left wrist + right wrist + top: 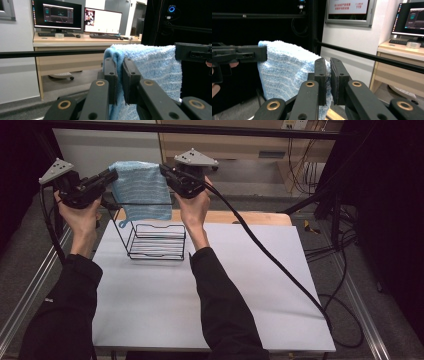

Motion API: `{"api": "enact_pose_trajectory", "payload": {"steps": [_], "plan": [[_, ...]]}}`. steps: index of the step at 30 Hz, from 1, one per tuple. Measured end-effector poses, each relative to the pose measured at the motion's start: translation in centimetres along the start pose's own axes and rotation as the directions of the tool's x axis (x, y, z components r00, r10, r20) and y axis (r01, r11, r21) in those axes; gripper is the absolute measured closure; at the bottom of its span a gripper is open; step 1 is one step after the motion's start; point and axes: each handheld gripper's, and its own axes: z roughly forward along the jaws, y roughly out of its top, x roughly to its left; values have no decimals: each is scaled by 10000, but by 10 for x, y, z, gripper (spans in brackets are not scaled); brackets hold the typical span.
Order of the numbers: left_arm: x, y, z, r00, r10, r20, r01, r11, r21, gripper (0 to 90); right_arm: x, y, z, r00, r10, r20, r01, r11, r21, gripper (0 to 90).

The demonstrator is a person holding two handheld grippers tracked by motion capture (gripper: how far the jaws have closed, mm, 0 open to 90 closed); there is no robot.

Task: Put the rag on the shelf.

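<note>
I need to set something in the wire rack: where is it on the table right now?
In the high view the black wire rack stands on the white table, far left part, directly below the blue towel and between the person's forearms.

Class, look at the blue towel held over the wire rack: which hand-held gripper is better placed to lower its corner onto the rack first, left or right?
Probably the right hand-held gripper: it grips the towel almost above the rack, while the left hand-held gripper hangs beyond the rack's side.
</note>
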Motion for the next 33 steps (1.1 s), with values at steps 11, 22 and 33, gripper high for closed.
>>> {"api": "enact_pose_trajectory", "payload": {"steps": [11, 22, 33], "plan": [[2, -15, -16, 9995, 69, 295, -77, 9995, 297, 827, 8, -16, -7, 9987, -167, -483, 188, 9988, 451, 846], [4, -27, -29, 9989, -122, 462, 92, 9979, 639, 822, 20, -20, -16, 9939, -675, -878, 748, 9938, 819, 846], [-5, -37, -44, 9989, 87, 452, -133, 9947, 1022, 797, 29, -29, -27, 9872, -841, -1356, 1009, 9873, 1225, 845]]}}
